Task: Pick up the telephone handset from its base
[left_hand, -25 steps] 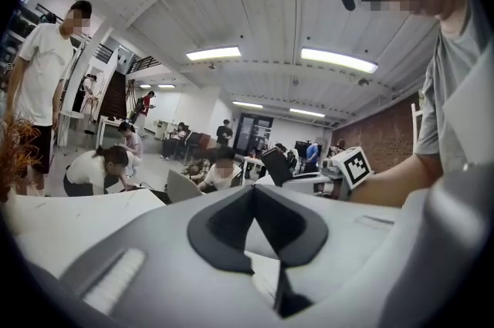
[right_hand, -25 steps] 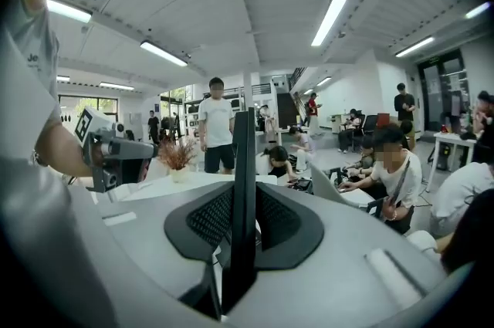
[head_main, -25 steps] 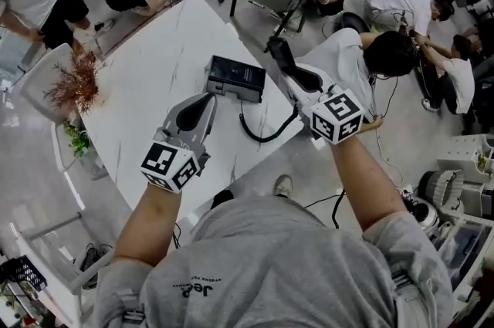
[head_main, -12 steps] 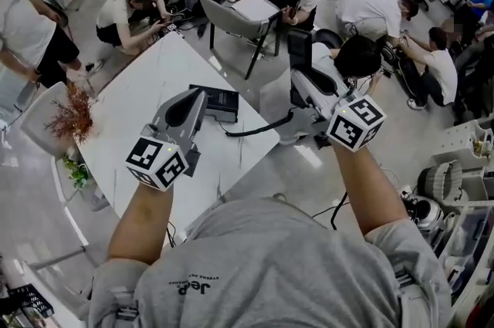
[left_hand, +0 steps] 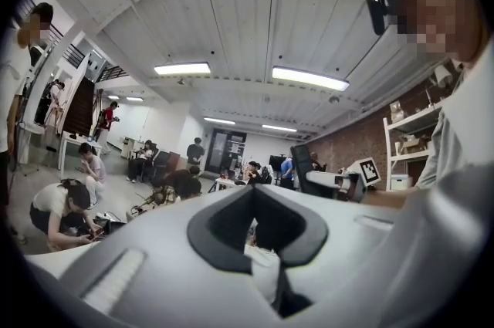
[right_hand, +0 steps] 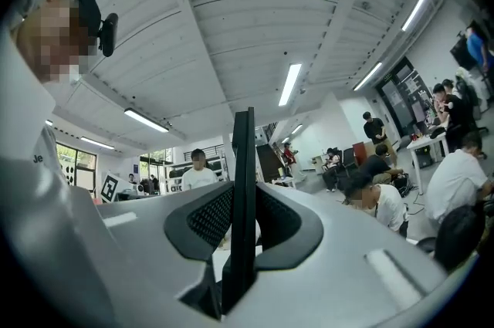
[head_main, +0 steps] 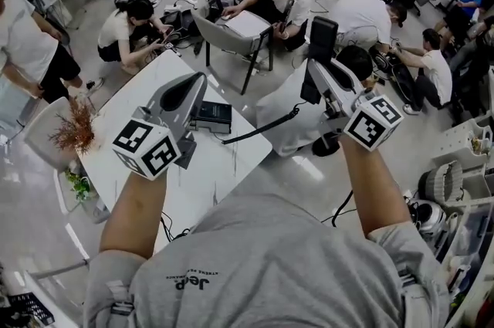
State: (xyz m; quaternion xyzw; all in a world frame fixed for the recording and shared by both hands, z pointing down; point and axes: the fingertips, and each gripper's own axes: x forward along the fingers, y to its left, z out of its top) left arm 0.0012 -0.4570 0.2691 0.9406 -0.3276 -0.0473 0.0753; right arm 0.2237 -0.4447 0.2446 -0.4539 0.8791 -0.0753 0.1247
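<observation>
The black telephone handset [head_main: 322, 41] stands upright, high above the table, with my right gripper [head_main: 315, 76] shut on its lower part. In the right gripper view the handset [right_hand: 242, 195] shows edge-on between the pads of that right gripper [right_hand: 231, 257]. A dark cord [head_main: 262, 128] runs from the handset down to the black telephone base [head_main: 212, 116] on the white table [head_main: 139, 87]. My left gripper [head_main: 197, 83] hovers above the base's left side, shut and empty. In its own view the left gripper [left_hand: 266, 272] points level into the room.
A dried plant [head_main: 73, 126] stands at the table's left edge. A grey chair [head_main: 231, 29] sits just beyond the far corner. Several people sit or crouch on the floor around the table, with bags and cables among them.
Both grippers have risen. The handset has gone up and away from the base with the right gripper, and the cord is drawn out longer.
</observation>
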